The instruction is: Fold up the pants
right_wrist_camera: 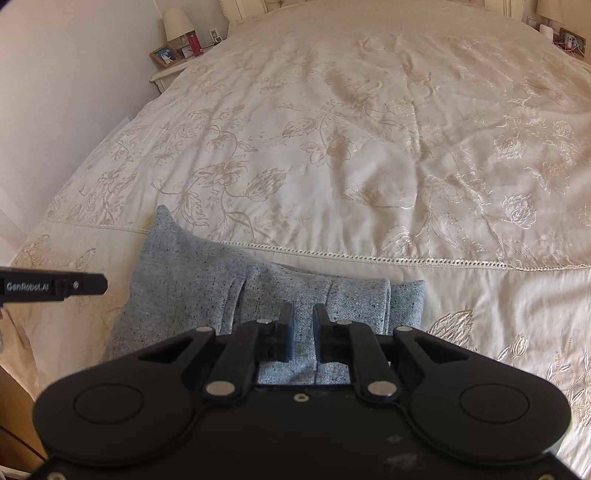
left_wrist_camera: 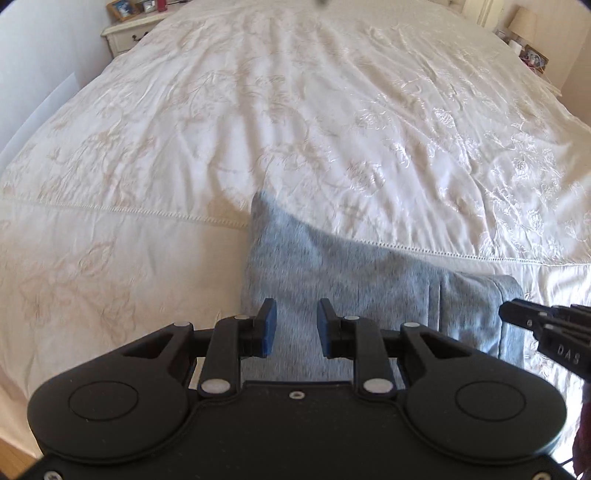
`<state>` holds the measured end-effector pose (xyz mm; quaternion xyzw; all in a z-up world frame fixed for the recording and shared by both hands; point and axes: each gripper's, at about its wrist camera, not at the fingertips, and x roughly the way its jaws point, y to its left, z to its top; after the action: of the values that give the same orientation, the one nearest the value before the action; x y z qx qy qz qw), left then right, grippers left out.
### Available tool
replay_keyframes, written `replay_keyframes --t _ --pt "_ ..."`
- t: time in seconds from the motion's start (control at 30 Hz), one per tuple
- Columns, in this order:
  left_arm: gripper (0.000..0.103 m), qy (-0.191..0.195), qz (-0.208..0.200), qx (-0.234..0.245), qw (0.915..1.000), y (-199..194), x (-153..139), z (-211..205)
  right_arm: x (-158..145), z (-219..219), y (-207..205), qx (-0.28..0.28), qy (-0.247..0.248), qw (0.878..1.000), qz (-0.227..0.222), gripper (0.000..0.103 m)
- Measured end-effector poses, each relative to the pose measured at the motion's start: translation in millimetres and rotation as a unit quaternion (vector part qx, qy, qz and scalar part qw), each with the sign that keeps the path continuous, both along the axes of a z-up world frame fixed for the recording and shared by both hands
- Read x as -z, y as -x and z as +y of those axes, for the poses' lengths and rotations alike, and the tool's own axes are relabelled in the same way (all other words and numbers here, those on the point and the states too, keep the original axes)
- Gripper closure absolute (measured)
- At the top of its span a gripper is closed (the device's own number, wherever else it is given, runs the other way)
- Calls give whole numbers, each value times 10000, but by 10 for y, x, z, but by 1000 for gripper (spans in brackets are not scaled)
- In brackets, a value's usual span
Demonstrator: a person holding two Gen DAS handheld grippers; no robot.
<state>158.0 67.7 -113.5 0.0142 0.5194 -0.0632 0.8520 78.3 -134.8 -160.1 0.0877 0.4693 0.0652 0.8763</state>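
Observation:
The grey-blue pants point(left_wrist_camera: 332, 273) lie folded into a compact stack at the near edge of the bed, also in the right wrist view point(right_wrist_camera: 229, 291). My left gripper point(left_wrist_camera: 294, 326) is open above the stack's near left part, holding nothing. My right gripper point(right_wrist_camera: 303, 332) is open with a narrower gap, over the stack's near right part, also holding nothing. The right gripper shows from the side in the left wrist view point(left_wrist_camera: 546, 325). The left gripper shows at the left edge of the right wrist view point(right_wrist_camera: 55, 286). The pants' near edge is hidden under both gripper bodies.
A cream embroidered bedspread point(left_wrist_camera: 295, 122) covers the wide bed point(right_wrist_camera: 369, 147). A bedside table with a photo frame point(left_wrist_camera: 125, 29) stands far left, another with a lamp point(left_wrist_camera: 524, 26) far right. A white wall point(right_wrist_camera: 55, 92) runs along the left.

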Motion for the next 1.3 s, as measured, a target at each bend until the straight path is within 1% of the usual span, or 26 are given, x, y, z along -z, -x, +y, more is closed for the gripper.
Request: replay_keyframes --t 0.07,0.13,0.2,0.3,0.33,0.37,0.43,0.5,0.57,0.67,0.7,0.77,0.83,0.87,0.9,0.97,1.07,1.13,1.3 --pt "71 -50 50 161 9998 -208 102 -67 48 16 -51 110 46 9999 106 89" --pt "71 -85 163 224 9996 -392 247 -104 96 17 -103 181 71 9996 203 88" --pt "71 -163 332 204 9991 -553 444 -112 194 18 -164 210 195 9989 367 88" --pt "70 -293 615 80 9976 -758 730 -49 365 54 -245 171 425 9973 565 93" --pt "70 -260 709 44 9971 -809 802 -16 416 68 -266 142 470 9969 615 94" --pt "69 -149 805 22 9966 -849 851 16 447 77 -277 160 498 9966 641 94" --pt "69 -15 870 2 9962 -884 874 48 473 97 -288 226 549 9962 641 94" --pt "69 19 817 59 9966 -859 820 55 477 122 -274 231 635 9960 593 94" --pt "69 86 704 104 9974 -795 722 95 444 126 -214 183 646 9968 441 94" --pt "69 213 594 124 9979 -632 573 208 330 59 -42 219 338 9990 195 83" --pt "69 247 572 123 9980 -559 540 250 288 26 22 310 332 9988 155 73" --pt "69 292 569 133 9979 -399 494 354 230 -60 125 477 303 9983 100 72" --pt "69 317 638 143 9974 -260 495 441 200 -168 213 671 228 9974 126 68" --pt "68 344 695 161 9969 -206 513 467 209 -243 253 793 112 9966 186 67" --pt "61 374 755 173 9963 -142 543 488 232 -305 278 893 -1 9956 266 66" --pt "53 438 870 189 9951 -33 609 534 309 -414 309 1025 -193 9935 450 63" --pt "52 431 1014 188 9937 75 699 556 446 -498 304 1055 -327 9915 692 60" --pt "51 403 1021 201 9938 121 739 549 545 -510 291 1055 -381 9903 822 57" --pt "48 314 1028 357 9936 51 813 490 692 -567 237 1202 -563 9866 951 49"
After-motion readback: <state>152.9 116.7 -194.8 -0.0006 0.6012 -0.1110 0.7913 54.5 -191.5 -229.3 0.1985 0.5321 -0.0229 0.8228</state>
